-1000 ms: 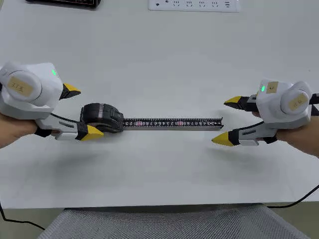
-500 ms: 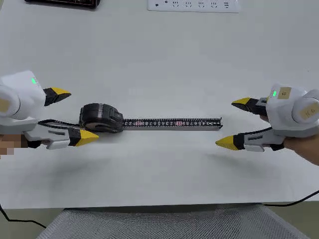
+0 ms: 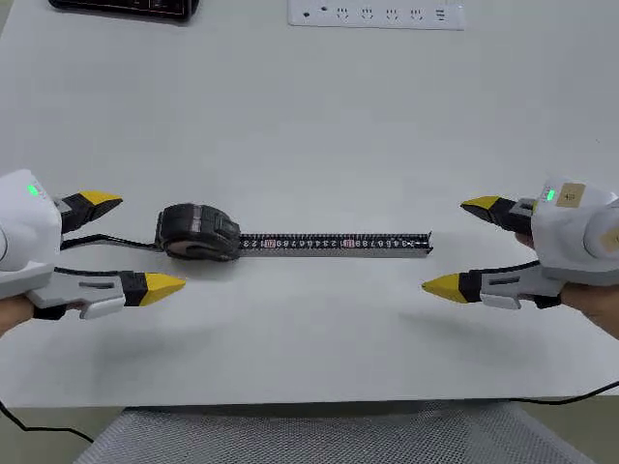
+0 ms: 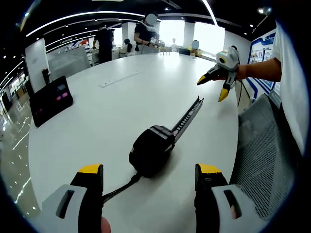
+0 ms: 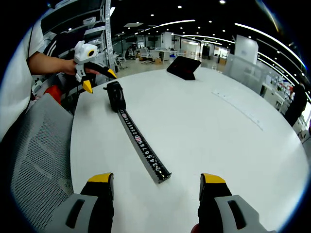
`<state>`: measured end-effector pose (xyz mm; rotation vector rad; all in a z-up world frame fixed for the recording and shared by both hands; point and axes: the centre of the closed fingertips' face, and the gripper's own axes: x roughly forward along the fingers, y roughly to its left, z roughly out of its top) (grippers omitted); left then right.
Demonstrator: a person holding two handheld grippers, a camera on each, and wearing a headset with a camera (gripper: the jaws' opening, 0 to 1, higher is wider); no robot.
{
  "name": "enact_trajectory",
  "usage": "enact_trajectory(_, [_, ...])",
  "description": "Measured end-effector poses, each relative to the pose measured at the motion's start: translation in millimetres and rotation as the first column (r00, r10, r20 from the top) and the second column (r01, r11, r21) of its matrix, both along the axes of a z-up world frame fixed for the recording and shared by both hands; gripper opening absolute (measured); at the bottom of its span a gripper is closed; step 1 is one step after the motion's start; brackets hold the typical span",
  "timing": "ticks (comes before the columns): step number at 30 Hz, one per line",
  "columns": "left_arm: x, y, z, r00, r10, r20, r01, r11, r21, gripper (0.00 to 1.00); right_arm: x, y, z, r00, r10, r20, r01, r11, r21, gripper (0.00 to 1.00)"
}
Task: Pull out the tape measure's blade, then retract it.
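Left gripper [image 3: 145, 242]: held low at the left edge of the white table [image 3: 309, 126] and pointing right along the tabletop. Its two yellow-tipped jaws are spread wide with nothing between them. The left hand [image 3: 12, 311] is seen as a sliver at the frame edge behind the white body. Right gripper [image 3: 445, 245]: held at matching height on the opposite side and pointing left toward the other. Its jaws are likewise wide apart and empty, and the right hand [image 3: 592, 307] grips the rear of the body from below. In the left gripper view the bare forearm [image 4: 257, 70] carrying the right gripper reaches in over the table edge. The tape measure [image 3: 198, 230], a black case, lies on the table between the two grippers, just ahead of the left jaw tips. The nearer tip sits beside its lower edge without contact. Its blade [image 3: 334, 242] is drawn out flat on the surface toward the right. The end hook is near the right gripper but apart from it, roughly in line with the gap between that gripper's jaws. A thin black strap [image 3: 102, 239] trails from the case leftward between the left jaws. A white power strip [image 3: 375, 13] lies at the far edge, well apart from the work.
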<state>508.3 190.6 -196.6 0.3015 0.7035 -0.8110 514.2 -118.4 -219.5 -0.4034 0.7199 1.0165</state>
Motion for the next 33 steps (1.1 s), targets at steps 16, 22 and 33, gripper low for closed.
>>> enact_trajectory(16, [-22.7,5.5,-5.5,0.998,0.061,-0.012,-0.062,0.997,-0.045,0.78,-13.1,-4.7,5.7,0.997,-0.078,0.015,0.077,0.996,0.045,0.74])
enact_trajectory(22, [-31.2,7.1,-7.5,0.995,0.093,-0.028,-0.095,0.993,-0.07,0.79,-20.5,-5.3,4.6,0.994,-0.109,0.01,0.108,0.992,0.067,0.75])
enact_trajectory(33, [-40.6,13.6,-13.0,0.987,0.149,-0.051,-0.154,0.983,-0.101,0.8,-30.1,-7.7,-1.1,0.988,-0.155,-0.006,0.155,0.983,0.095,0.75])
